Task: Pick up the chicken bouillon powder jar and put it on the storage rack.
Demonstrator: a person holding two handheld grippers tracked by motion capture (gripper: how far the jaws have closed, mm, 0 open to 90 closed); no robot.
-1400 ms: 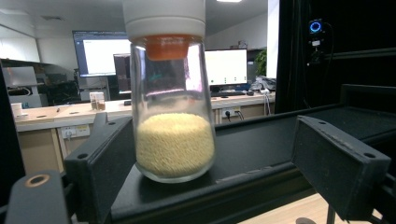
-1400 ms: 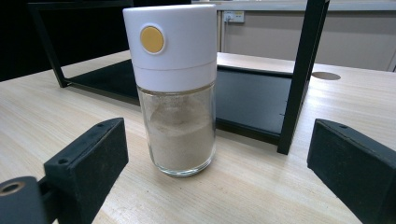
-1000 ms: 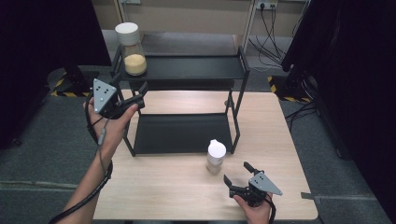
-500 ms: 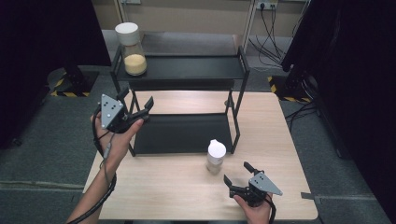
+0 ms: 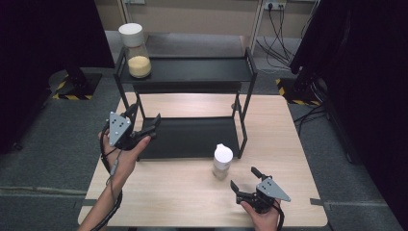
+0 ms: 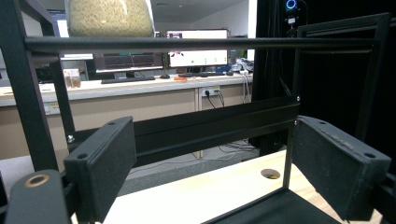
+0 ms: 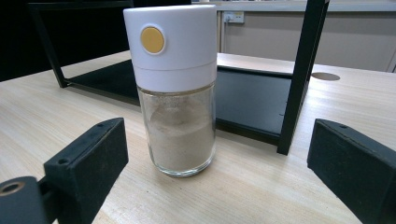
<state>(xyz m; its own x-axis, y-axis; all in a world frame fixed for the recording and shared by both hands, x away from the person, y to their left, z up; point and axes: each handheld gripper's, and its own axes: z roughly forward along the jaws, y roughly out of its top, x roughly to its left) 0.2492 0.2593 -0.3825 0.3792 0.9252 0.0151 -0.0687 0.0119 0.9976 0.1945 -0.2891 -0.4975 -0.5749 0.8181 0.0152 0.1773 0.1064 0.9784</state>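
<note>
Right claw (image 5: 245, 180) status: released, jaws spread wide, held by the person's right hand (image 5: 262, 215) low over the counter (image 5: 183, 202) near its front edge. Shaker jar (image 5: 223, 161) position: upright on the counter, directly ahead of the right claw, apart from both jaws. In the right gripper view the shaker jar (image 7: 173, 88) stands beyond the gap between the two black jaws, nearer the jaw at the left of that view, touching neither. Jar details: clear glass body partly filled with pale powder, white cap with a round yellow button facing the claw. Behind the jar, seen from the right claw, stands a black upright post of the rack (image 7: 299, 74), with the rack's lower shelf (image 7: 252, 102) lying flat on the counter.

Left claw (image 5: 144, 126) status: released, jaws apart, nothing between them, held by the left hand (image 5: 122, 156) raised at the left front corner of the rack (image 5: 187, 72). In the left gripper view the jaws point through the rack frame, with a top rail crossing above them. Tall jar (image 5: 135, 57), white-lidded and holding yellowish grain, stands on the rack's top shelf, above and ahead of the left claw, well apart from it.
</note>
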